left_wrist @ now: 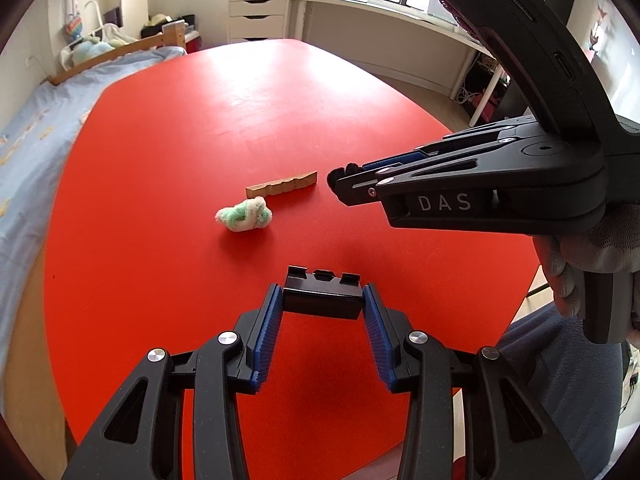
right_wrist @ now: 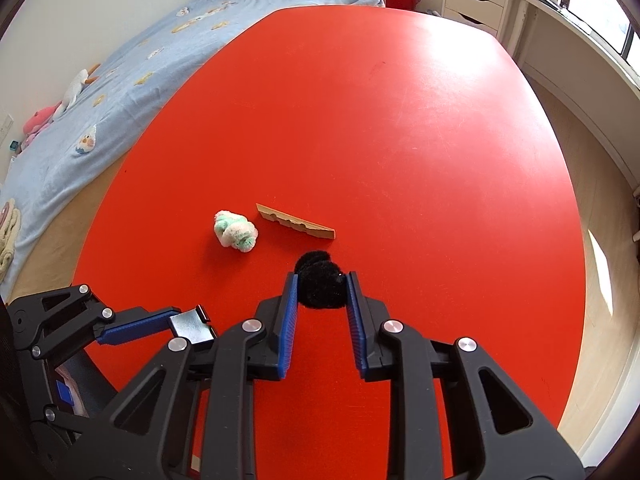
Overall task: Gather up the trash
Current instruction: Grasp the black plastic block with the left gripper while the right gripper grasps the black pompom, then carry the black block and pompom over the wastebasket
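Observation:
My left gripper (left_wrist: 322, 300) is shut on a small black plastic box (left_wrist: 322, 294) and holds it above the red table (left_wrist: 200, 120). My right gripper (right_wrist: 322, 290) is shut on a black fuzzy ball (right_wrist: 320, 282); it shows in the left wrist view (left_wrist: 348, 184) coming in from the right with the ball (left_wrist: 344, 171) at its tips. A white-and-green fuzzy wad (left_wrist: 244, 219) and a tan notched wooden strip (left_wrist: 282, 185) lie on the table between the grippers. In the right wrist view the wad (right_wrist: 236, 234) and strip (right_wrist: 294, 226) lie just beyond the ball. The left gripper (right_wrist: 188, 326) shows at lower left there.
A bed with a blue cover (right_wrist: 120, 80) runs along the table's left side. A white drawer unit (left_wrist: 259, 10) and a white desk (left_wrist: 380, 16) stand beyond the far edge. The table (right_wrist: 400, 120) is bare red past the strip.

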{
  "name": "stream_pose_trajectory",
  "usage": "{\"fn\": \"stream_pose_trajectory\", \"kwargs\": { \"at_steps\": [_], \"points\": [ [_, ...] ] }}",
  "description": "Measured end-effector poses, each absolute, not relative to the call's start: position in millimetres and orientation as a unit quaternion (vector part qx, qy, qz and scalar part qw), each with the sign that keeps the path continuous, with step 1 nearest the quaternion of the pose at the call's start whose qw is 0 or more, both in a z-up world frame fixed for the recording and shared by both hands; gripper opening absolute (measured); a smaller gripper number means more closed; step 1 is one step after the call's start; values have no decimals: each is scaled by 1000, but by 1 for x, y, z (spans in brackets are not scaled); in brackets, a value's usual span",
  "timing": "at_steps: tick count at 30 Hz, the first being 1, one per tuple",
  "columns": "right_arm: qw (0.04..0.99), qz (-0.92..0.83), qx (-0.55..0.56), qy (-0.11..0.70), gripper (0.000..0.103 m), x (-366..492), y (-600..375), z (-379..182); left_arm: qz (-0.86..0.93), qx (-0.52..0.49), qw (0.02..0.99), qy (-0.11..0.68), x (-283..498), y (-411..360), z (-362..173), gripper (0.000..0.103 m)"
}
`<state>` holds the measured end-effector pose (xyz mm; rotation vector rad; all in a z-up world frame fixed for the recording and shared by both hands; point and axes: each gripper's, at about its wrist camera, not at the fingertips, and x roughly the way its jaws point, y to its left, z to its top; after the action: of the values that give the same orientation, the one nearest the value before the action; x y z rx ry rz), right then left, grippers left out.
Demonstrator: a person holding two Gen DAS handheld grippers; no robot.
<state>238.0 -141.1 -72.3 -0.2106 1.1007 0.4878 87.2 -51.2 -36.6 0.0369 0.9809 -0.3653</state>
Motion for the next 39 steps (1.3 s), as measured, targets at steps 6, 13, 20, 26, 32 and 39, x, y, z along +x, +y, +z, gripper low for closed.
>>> {"fn": "stream_pose_trajectory", "kwargs": {
  "at_steps": [6,13,20,26,32,39],
  "points": [
    [830,231,-100,498,24,215,-155,-57,-163,23,872,461,75,-48,-22,41],
    [843,242,-96,471,24,177,-171,-38,-158,24,880,446,55,-51,-9,41],
    [852,260,-94,446,24,131,-185,-24,-163,14,889,428,32,-48,3,41],
    [852,277,-85,436,24,87,-198,-25,-166,13,894,415,-1,-48,10,41],
    [845,292,-73,442,24,48,-210,-30,-167,6,898,407,-24,-45,12,41],
    [835,304,-66,455,24,15,-218,-40,-172,-5,893,416,-45,-47,2,41]
  ]
}}
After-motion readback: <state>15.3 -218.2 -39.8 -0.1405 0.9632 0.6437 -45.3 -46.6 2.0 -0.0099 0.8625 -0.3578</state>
